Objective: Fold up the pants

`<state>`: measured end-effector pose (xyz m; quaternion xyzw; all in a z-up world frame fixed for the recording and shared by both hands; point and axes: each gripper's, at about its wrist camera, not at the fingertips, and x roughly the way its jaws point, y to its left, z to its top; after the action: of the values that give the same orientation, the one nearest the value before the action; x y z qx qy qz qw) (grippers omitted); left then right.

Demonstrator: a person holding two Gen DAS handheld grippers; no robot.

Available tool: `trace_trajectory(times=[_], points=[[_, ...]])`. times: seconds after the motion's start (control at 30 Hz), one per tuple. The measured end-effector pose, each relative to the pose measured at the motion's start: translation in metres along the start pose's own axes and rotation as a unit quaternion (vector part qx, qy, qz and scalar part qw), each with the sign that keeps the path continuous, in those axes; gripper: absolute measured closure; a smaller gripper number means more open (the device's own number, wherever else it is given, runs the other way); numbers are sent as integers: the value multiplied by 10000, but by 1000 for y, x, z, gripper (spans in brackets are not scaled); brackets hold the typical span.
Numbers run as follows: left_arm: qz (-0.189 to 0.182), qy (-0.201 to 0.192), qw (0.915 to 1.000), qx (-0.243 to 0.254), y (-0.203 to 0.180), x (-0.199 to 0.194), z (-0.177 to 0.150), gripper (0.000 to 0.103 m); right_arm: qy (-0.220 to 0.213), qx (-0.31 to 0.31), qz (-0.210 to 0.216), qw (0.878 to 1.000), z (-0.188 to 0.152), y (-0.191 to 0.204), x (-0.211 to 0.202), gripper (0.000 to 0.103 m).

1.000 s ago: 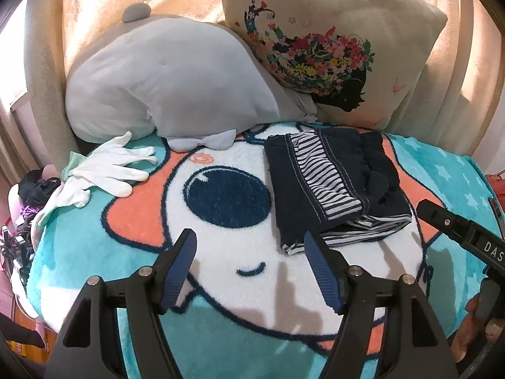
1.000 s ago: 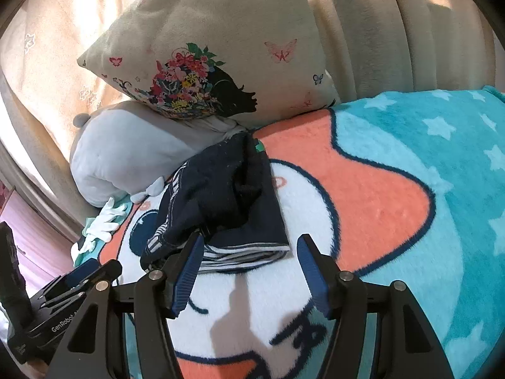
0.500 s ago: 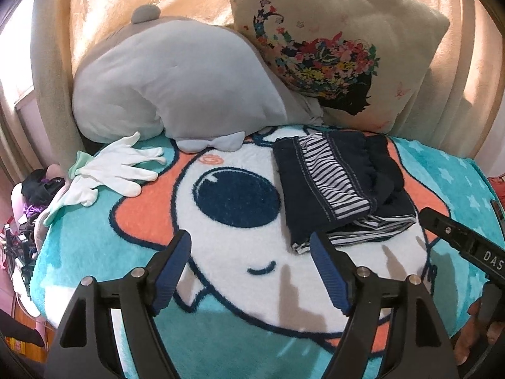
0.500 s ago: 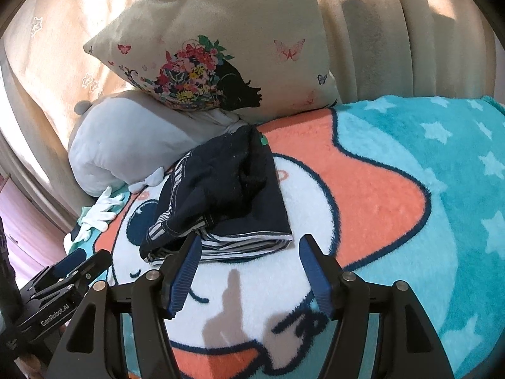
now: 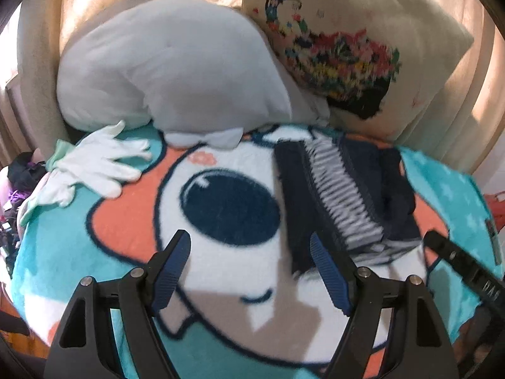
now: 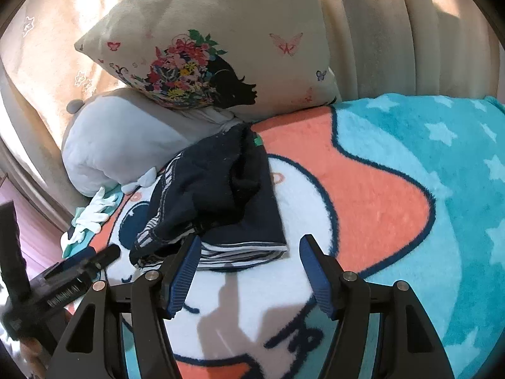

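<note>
The dark navy pants (image 5: 341, 202) with white-striped trim lie folded in a compact stack on the cartoon blanket (image 5: 221, 271), also seen in the right wrist view (image 6: 221, 202). My left gripper (image 5: 251, 268) is open and empty, hovering just in front of and left of the stack. My right gripper (image 6: 247, 268) is open and empty, just in front of the stack's near edge. Neither touches the pants. The right gripper's body shows at the right edge of the left view (image 5: 460, 268); the left gripper shows at the left of the right view (image 6: 72, 274).
A grey plush (image 5: 170, 63) and a floral pillow (image 6: 214, 57) lean against the curtains (image 6: 394, 31) behind the pants. White gloves (image 5: 94, 164) lie at the blanket's left. Clutter (image 5: 19, 177) sits beyond the left edge. The blanket stretches to the right (image 6: 426, 189).
Both grippers have pulled back slightly from the folded pants and stayed open. The left view has shifted and is blurred with motion. The pants have not moved.
</note>
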<state>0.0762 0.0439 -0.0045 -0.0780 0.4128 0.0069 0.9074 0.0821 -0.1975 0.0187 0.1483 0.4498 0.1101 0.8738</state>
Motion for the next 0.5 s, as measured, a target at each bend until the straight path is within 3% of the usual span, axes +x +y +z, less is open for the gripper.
trace_trajectory(times=[0.13, 0.33, 0.5], points=[[244, -20, 9992, 310, -18, 18, 13, 26, -129, 96, -3, 9999, 3, -6, -2, 34], [609, 397, 9943, 775, -44, 59, 12, 26, -84, 156, 0, 9998, 1, -12, 0, 34], [602, 259, 9944, 831, -45, 48, 8, 26, -56, 165, 36, 9998, -1, -14, 1, 34]])
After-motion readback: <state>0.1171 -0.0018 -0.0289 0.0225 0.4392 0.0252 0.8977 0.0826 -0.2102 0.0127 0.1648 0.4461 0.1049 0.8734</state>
